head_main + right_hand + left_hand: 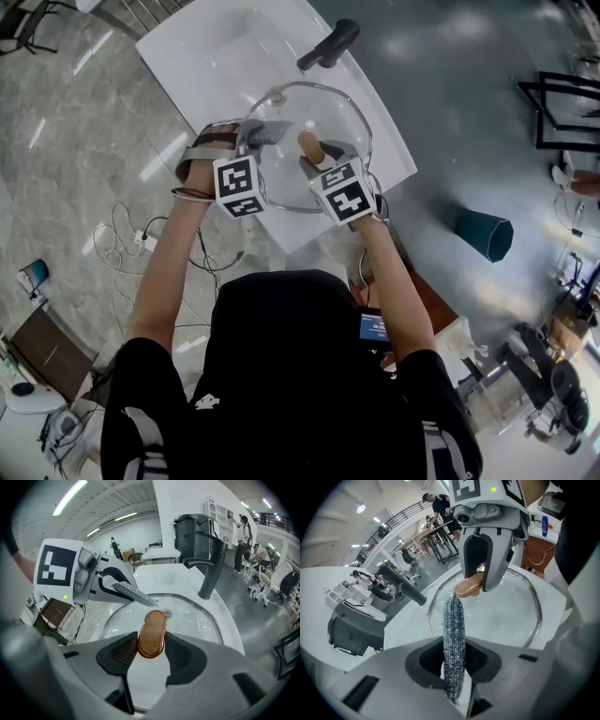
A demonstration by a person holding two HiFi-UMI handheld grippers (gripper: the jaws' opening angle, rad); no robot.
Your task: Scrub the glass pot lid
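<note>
The glass pot lid (330, 111) with a metal rim hangs over the white sink (225, 56). Its brown oval handle (152, 633) sits between the jaws of my right gripper (151, 649), which is shut on it. My left gripper (453, 667) is shut on a silvery steel-wool scrubber (453, 630). The scrubber (133, 593) points at the lid's glass (192, 620), its tip just beside the handle (469, 587). In the head view both grippers stand side by side, the left gripper (267, 131) and the right gripper (314, 150), at the lid's near edge.
A black faucet (330, 44) stands at the sink's far side, and the drain (167, 613) shows through the glass. Cables (127, 239) lie on the floor to the left. A teal bin (485, 234) stands at the right. People stand far in the background.
</note>
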